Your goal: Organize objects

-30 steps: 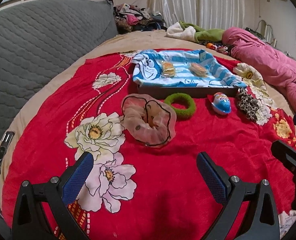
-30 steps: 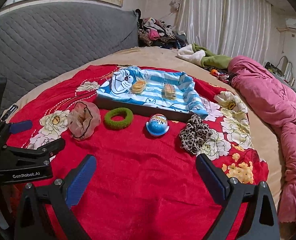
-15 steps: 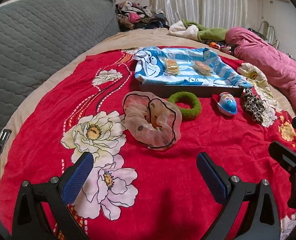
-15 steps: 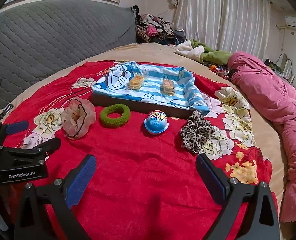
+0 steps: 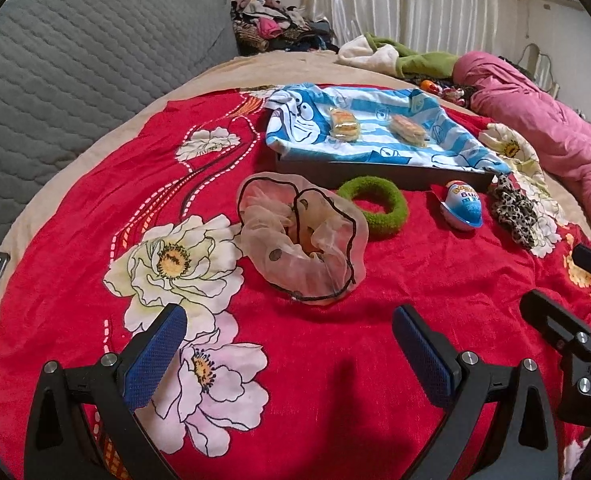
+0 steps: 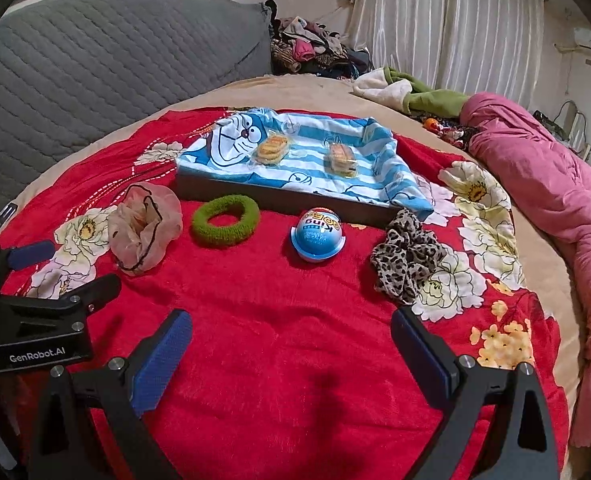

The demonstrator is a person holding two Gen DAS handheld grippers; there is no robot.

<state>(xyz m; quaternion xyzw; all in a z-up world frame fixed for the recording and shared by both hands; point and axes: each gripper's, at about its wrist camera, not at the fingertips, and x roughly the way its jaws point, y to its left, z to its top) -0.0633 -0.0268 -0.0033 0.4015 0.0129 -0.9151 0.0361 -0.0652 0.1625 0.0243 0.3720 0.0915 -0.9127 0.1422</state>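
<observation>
1. My left claw [image 5: 289, 340] and right claw [image 6: 291, 338] are both spread, empty.
2. The sheer organza scrunchie [image 5: 301, 238] lies mid-frame: light, floppy; I'd pinch its bunched rim.
3. The egg-shaped toy [image 6: 316, 234], centre frame, looks slick.

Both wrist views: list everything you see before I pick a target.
Sheer pink organza scrunchie: 1, leftmost of the row on the red floral blanket.
Fuzzy green ring scrunchie: 1, right of it.
Blue egg-shaped toy capsule: 1, row centre.
Leopard-print scrunchie: 1, rightmost.
Dark tray lined with blue striped cartoon towel: 1, behind the row.
Wrapped yellow snack cakes: 2, on the towel.
Pink quilt: 1, far right.
Left gripper: open, empty.
Right gripper: open, empty.
</observation>
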